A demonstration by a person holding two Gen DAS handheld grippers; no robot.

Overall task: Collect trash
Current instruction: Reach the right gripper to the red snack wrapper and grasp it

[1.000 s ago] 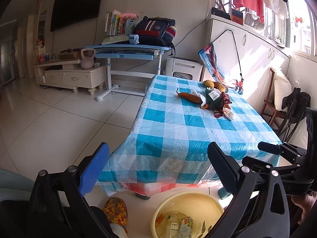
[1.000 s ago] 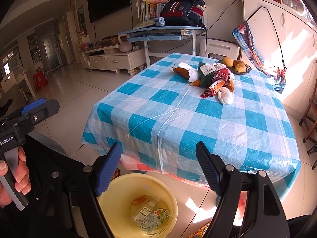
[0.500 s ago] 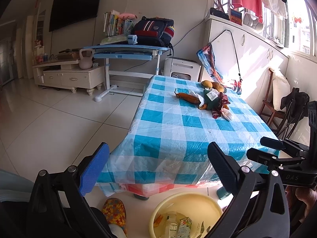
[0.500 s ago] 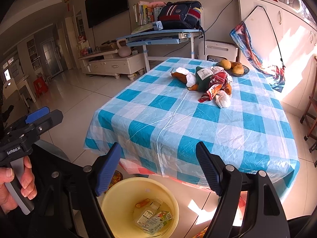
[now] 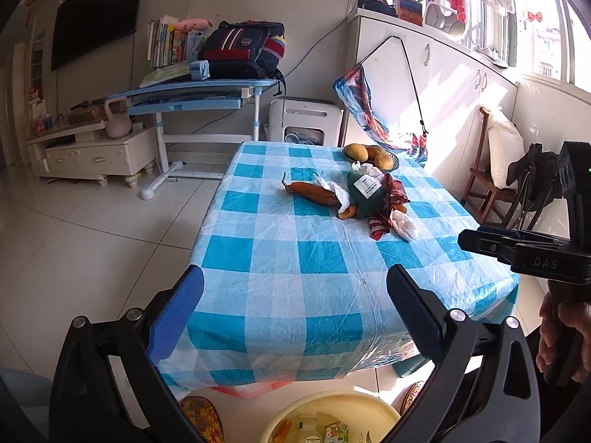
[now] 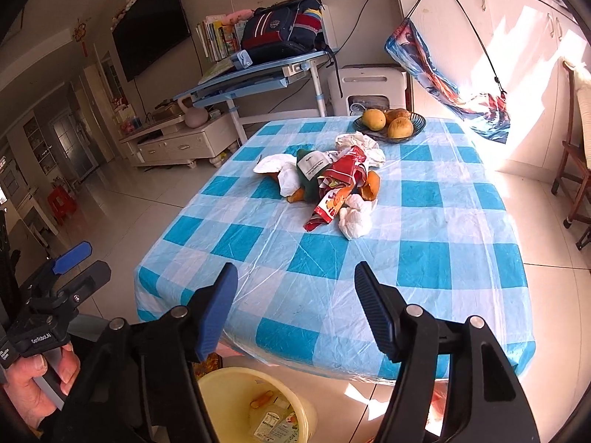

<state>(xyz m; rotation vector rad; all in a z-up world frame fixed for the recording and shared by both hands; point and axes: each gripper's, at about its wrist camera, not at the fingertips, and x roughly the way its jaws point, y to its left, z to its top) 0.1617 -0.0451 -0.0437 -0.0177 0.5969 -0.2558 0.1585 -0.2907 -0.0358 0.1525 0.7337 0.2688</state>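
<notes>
Table (image 5: 295, 258) covered in a blue-and-white checked plastic cloth, set on a pale glossy tiled floor (image 5: 92, 221); sun patches on the white cabinets by the window. Blue study desk (image 5: 199, 90) behind the table carries a dark backpack (image 5: 243, 51) and a row of books; black wall television (image 5: 96, 11) above a low white cabinet. The trash pile (image 6: 332, 181) of crumpled white tissues, a red-and-white snack wrapper, a green bag and orange peel lies near the table's middle, just in front of a dark bowl of yellow fruit (image 6: 389, 125). On the floor at the table's near edge sits a yellow plastic basin (image 6: 258, 406) holding a few cartons and wrappers; I cannot read their labels. My left gripper (image 5: 295, 306) and my right gripper (image 6: 295, 295) both have their jaws spread wide with nothing between them, held over the near edge of the cloth. Against the frames a second ago: both cameras sit higher and closer to the table, the pile looms larger, and less of the basin shows in the left view.
</notes>
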